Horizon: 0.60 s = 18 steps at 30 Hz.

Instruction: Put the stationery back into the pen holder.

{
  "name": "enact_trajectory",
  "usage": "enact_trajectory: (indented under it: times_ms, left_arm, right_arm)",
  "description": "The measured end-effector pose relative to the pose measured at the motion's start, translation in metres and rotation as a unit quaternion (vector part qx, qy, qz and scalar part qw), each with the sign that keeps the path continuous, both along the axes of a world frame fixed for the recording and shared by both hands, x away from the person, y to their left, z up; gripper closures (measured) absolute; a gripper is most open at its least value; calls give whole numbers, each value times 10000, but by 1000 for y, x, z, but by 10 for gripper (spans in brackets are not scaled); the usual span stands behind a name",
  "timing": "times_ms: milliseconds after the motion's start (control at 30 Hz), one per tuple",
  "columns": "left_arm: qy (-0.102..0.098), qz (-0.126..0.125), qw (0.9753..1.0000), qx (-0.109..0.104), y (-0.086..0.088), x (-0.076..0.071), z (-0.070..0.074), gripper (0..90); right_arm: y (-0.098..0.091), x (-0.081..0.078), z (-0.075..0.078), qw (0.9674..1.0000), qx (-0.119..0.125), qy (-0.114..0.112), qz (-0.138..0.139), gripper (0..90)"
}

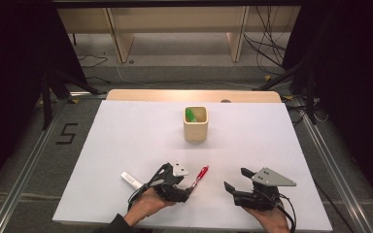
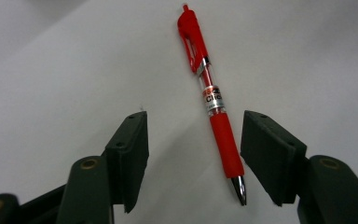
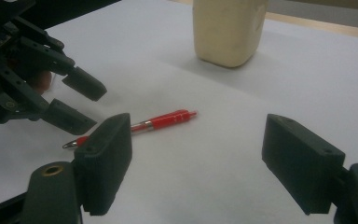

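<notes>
A red click pen (image 1: 201, 174) lies on the white table sheet (image 1: 126, 136), near the front. My left gripper (image 1: 190, 187) sits low at the pen's tip end. In the left gripper view the pen (image 2: 214, 107) lies between the two jaws, closer to the right one, and neither pad touches it; the gripper (image 2: 195, 126) is open. My right gripper (image 1: 234, 178) rests to the right of the pen, open with nothing between its fingers. The right gripper view shows its jaws (image 3: 198, 128) wide apart, the pen (image 3: 163, 120) beyond them and the left gripper (image 3: 91, 107) over the pen's tip.
A cream square cup (image 1: 195, 124) stands upright at the middle of the sheet with something green (image 1: 191, 115) inside; it also rises at the back in the right gripper view (image 3: 228, 30). A small white object (image 1: 131, 179) lies left of my left hand.
</notes>
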<state>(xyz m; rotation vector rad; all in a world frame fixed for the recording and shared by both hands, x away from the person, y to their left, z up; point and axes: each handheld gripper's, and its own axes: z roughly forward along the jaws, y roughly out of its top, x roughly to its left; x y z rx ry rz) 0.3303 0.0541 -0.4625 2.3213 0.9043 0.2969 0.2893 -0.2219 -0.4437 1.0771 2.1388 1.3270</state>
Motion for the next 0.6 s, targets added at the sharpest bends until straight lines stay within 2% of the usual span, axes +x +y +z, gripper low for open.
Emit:
enact_trajectory:
  times_ms: [200,433,600]
  left_arm:
    - [48,-70,10000,48,-9,0,-1,459]
    - [104,-66,9998,146,-15,3,-5,541]
    - [151,-137,9993,309,-21,3,-10,607]
  right_arm:
    - [1,-2,-1,10000,-16,19,21,251]
    - [1,-5,-2,10000,7,13,29,251]
    - [1,-6,-2,10000,9,22,33,251]
